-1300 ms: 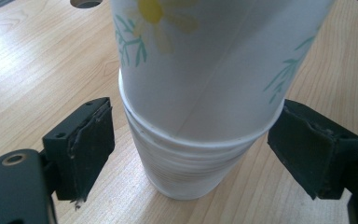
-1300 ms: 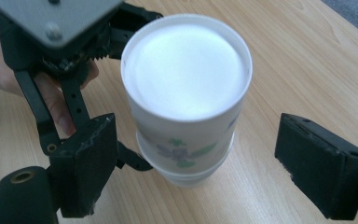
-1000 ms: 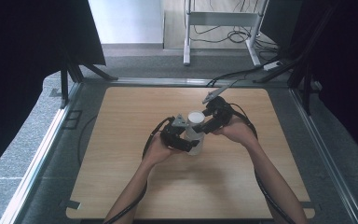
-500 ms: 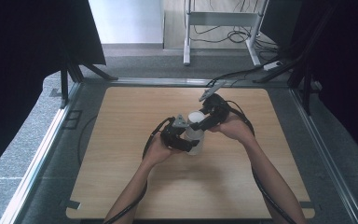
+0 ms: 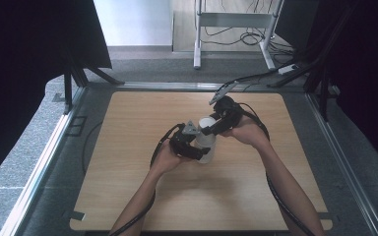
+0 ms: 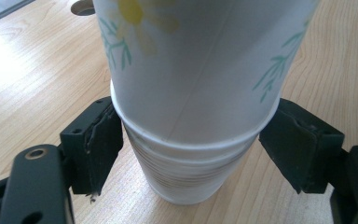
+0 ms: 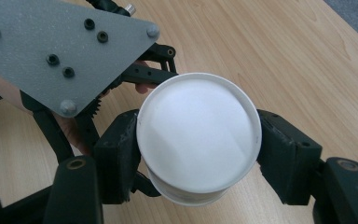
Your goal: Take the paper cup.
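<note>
Two paper cups sit nested at the middle of the wooden surface [image 5: 128, 162]; the upper cup [image 6: 191, 65], white with a yellow flower and green sprigs, stands inside the lower cup [image 6: 186, 179], whose ribbed base rests on the wood. In the left gripper view the left gripper [image 6: 189, 149] has its fingers [image 6: 95, 140] clamped on the lower cup just under the rim of the upper one, one on each side. In the right gripper view the right gripper [image 7: 198, 154] looks down into the white inside of the upper cup; its fingers [image 7: 119, 154] have just been closing and now press against that cup's wall below the rim. The grey three-cornered plate [image 7: 60, 44] of the left gripper lies just beside the cups, with part of a hand under it. In the high view the two grippers meet at the cups, cables trailing back along both forearms; beyond the surface's far edge stands a white metal frame [image 5: 231, 29] with loose cords on the floor, well apart from the work; black curtains hang at both sides.
</note>
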`<state>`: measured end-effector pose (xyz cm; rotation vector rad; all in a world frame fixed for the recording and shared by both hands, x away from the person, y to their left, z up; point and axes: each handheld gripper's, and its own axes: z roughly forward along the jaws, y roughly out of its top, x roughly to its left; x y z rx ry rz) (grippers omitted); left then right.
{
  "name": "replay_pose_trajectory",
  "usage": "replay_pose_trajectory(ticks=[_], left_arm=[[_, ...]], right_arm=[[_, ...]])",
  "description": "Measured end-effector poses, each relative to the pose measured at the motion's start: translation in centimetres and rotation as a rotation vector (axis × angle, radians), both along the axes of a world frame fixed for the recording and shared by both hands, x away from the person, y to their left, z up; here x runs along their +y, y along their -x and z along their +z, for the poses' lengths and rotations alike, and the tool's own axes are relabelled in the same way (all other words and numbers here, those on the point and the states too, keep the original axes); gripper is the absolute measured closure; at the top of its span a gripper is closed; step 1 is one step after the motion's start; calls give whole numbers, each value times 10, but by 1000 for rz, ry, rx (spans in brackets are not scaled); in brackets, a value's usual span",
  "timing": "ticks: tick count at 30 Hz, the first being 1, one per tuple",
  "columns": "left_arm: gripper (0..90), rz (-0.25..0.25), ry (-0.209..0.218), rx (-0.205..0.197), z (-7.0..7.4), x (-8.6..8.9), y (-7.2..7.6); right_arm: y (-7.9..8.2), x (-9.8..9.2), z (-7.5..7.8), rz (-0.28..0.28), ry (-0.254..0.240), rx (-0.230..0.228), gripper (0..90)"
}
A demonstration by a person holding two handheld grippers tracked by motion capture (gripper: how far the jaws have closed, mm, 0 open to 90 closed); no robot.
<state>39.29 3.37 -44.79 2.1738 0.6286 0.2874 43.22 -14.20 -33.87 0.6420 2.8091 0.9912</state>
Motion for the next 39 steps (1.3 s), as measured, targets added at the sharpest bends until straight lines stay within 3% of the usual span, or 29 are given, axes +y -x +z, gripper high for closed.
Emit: replay_pose_trajectory(ticks=[30,39], left_arm=[[205,-10,-10,-12,-1,0,0],[144,-2,-12,-2,1,4,-1]], right_arm=[[4,-8,34,10,-36,-26,359],[8,-13,46,6,-50,-43,359]])
